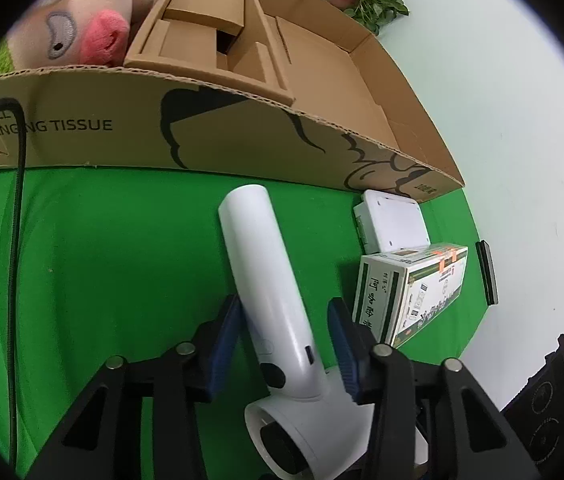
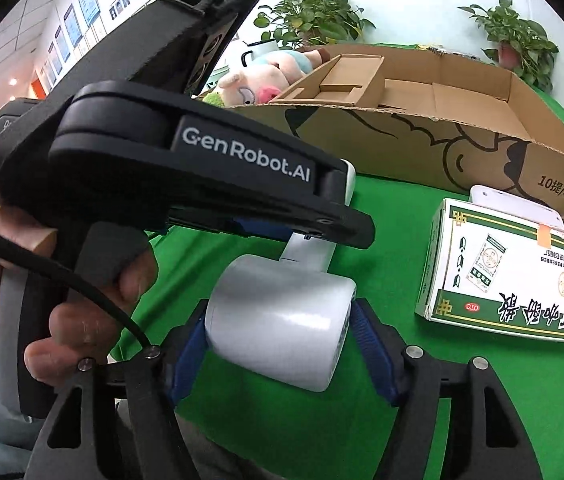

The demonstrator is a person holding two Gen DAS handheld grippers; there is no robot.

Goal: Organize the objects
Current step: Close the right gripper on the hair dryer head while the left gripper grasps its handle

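- Lying on the green cloth [image 1: 102, 248], the white hair dryer [image 1: 266, 292] has its handle aimed at the cardboard box [image 1: 242, 140] and its barrel nearest the cameras.
- The left gripper [image 1: 284, 344] straddles the handle; its left blue pad [image 1: 226, 340] touches it, the right pad stands just clear, so nothing is clamped.
- The right gripper [image 2: 278, 344] brackets the barrel, both pads against its ends, grasping it.
- A person's hand [image 2: 94, 280] holds the left gripper's grip.
- A green-and-white carton [image 1: 406, 292] lies just beside the dryer, with a white device [image 1: 394, 220] between carton and box.
- A plush pig [image 1: 82, 28] rests in the box.
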